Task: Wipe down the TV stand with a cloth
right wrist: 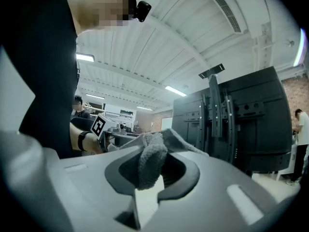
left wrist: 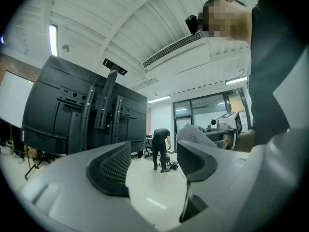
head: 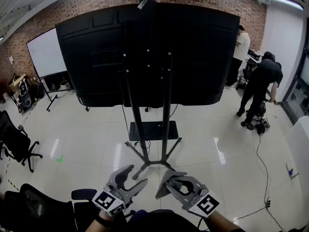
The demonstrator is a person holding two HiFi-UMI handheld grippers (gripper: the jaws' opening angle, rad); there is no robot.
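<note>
The TV stand [head: 147, 129] rises ahead of me: two black poles, a small shelf [head: 153, 130] and splayed legs, carrying a large black screen [head: 145, 52] seen from behind. My left gripper [head: 135, 175] is held low in front of me, open and empty [left wrist: 153, 153], a good way short of the stand [left wrist: 104, 111]. Beside it, my right gripper [head: 169, 182] is shut on a grey cloth [head: 172, 176]. In the right gripper view the cloth [right wrist: 152, 161] bunches out between the jaws of that gripper [right wrist: 152, 170], with the stand [right wrist: 217, 115] beyond.
Glossy white floor surrounds the stand. A whiteboard [head: 46, 54] stands at the back left, with black office chairs [head: 17, 144] at the left and one [head: 43, 204] close by me. Two people [head: 260, 88] work at the right, and a cable [head: 263, 163] trails across the floor.
</note>
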